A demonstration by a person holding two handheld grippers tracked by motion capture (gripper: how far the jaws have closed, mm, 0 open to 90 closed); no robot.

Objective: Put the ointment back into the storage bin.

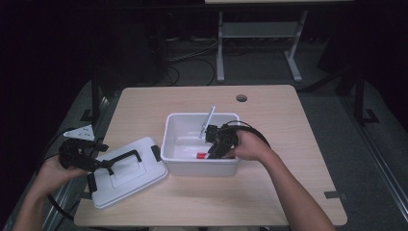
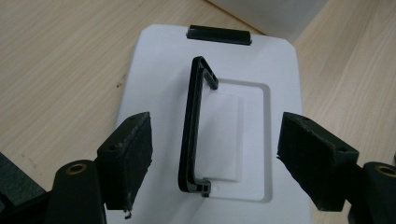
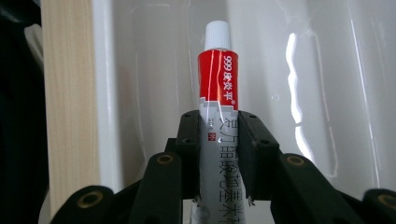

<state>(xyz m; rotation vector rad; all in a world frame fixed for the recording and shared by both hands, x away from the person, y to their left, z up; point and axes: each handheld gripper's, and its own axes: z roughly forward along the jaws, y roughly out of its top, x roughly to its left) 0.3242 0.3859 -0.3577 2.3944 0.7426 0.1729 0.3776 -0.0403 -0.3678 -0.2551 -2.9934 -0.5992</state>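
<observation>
- The setting looks like a lab or test room rather than a home.
- A plain light-wood table (image 1: 269, 192) with a round cable hole (image 1: 241, 98) stands alone on grey carpet (image 1: 337, 125).
- Loose black cables (image 1: 192, 57) trail across the floor behind it.
- A second table's grey metal frame (image 1: 260, 33) stands further back.
- The surroundings are dark and bare, with black stands (image 1: 358, 72) at both sides of the table.

Both grippers are black, the left gripper (image 2: 215, 158) with thick textured pads (image 2: 133, 156) and brass-coloured screws. A grey three-cornered plate (image 1: 79, 132) sits on it. A black cable (image 1: 255, 132) loops from the right gripper (image 3: 219, 140).
</observation>
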